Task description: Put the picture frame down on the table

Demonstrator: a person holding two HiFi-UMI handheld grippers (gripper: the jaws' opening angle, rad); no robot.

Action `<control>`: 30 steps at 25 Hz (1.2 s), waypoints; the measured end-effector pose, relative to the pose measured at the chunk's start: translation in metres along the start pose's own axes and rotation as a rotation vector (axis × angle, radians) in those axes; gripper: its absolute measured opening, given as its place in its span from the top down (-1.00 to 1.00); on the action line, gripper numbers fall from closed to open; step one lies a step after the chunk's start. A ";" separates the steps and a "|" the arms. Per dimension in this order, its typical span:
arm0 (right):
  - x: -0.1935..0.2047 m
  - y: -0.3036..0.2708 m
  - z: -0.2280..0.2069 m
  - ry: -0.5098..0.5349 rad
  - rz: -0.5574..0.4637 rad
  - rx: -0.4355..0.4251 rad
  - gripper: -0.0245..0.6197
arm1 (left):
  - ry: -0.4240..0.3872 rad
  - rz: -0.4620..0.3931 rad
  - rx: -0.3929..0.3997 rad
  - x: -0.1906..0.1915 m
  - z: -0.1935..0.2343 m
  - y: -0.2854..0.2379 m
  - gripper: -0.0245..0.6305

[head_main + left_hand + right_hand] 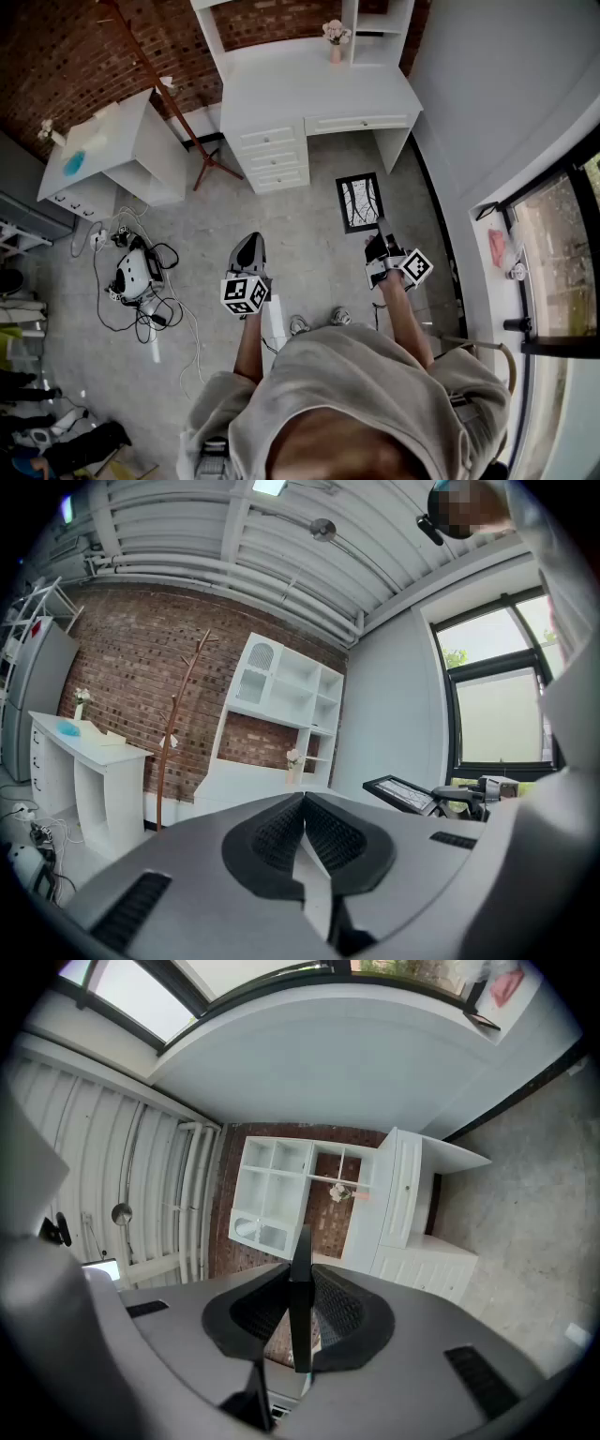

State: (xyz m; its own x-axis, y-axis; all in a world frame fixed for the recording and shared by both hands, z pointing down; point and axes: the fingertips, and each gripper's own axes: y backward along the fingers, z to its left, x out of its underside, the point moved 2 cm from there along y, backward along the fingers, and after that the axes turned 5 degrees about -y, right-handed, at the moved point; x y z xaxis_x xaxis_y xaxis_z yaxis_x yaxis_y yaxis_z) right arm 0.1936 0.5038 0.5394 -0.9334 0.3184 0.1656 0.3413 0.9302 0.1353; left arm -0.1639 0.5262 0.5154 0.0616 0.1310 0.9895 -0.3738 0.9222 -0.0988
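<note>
- The frame [359,202] hangs in the air over the floor, well short of the counter's [309,89] front edge, its picture side turned up.
- The right gripper [380,246] has its fingers closed on the frame's near edge. The thin black edge sits clamped between the pads [342,1312].
- The left gripper [248,251] holds nothing, its fingers pressed together.
- The frame probably needs carrying forward over the front edge to the bare middle of the counter. It should stay clear of the vase [335,44] near the back right corner and rest on the top before the fingers loosen.
</note>
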 end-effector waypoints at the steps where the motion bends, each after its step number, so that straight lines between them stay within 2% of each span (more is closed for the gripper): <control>1: -0.001 0.000 -0.002 0.002 0.001 0.003 0.65 | 0.001 -0.001 0.001 0.000 -0.001 -0.001 0.87; 12: -0.006 -0.002 -0.008 -0.012 0.012 0.004 0.65 | 0.004 0.001 -0.008 0.000 -0.008 -0.004 0.87; 30: -0.065 -0.010 -0.031 -0.048 0.058 -0.005 0.65 | 0.017 0.003 -0.056 0.007 -0.060 -0.042 0.87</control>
State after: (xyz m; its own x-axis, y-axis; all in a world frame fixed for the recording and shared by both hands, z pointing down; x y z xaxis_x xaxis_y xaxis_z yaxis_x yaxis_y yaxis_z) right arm 0.2542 0.4678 0.5572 -0.9164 0.3800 0.1261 0.3951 0.9091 0.1321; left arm -0.0923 0.5101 0.5200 0.0760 0.1394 0.9873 -0.3216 0.9407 -0.1080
